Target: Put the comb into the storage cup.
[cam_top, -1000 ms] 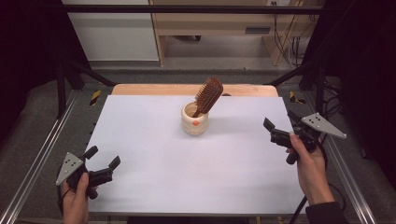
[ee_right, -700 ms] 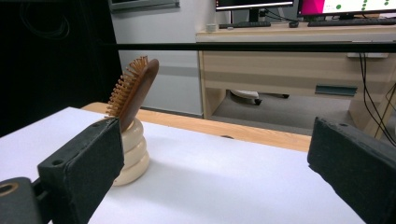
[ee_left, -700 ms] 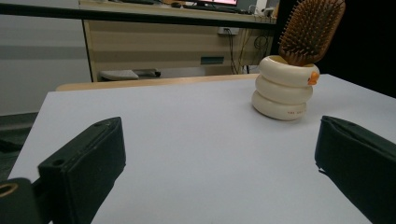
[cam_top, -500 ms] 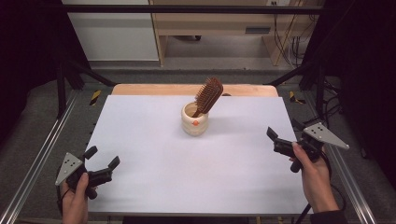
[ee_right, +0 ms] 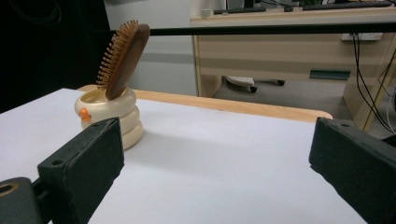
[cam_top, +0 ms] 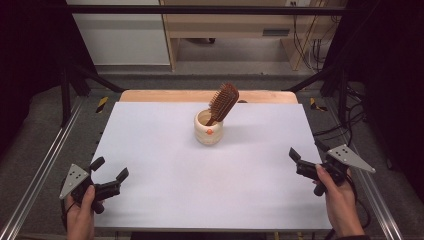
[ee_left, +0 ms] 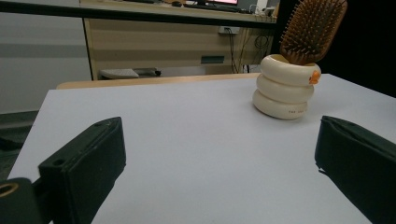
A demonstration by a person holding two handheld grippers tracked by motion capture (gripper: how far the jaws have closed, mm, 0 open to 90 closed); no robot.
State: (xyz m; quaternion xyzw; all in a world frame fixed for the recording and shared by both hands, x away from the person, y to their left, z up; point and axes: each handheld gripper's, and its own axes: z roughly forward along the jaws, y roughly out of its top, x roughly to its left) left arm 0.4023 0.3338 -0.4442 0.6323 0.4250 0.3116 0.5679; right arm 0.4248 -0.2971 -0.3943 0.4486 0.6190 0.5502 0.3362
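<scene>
**Two open claws rest at the near corners while a hairbrush stands in a cup at the back of the counter**

Nearest the viewer, a person's hands come in from the bottom of the high view, each holding a two-jaw claw. The left claw (cam_top: 109,171) sits over the near left corner of the white counter (cam_top: 165,200), its black jaws spread apart and holding nothing. The right claw (cam_top: 306,153) hovers at the right edge, a little farther up than the left one, its jaws also spread apart and empty. Both point inward across the counter toward the middle, which reads as a waiting pose with the work either about to begin or just finished; the pictures do not settle which.

The middle of the counter is bare white surface.

Farther back, near the centre of the far edge and well apart from both claws, stands a cream cup (cam_top: 208,128) shaped like three stacked rings, with a small orange mark on its side. A wooden hairbrush (cam_top: 223,101) stands in it handle down, its bristled head tilted and leaning against the rim. The cup's wall props the brush so it stays up.

Beyond the counter's far edge lie a wooden strip, the floor, and a desk (cam_top: 240,20) with cables.
</scene>
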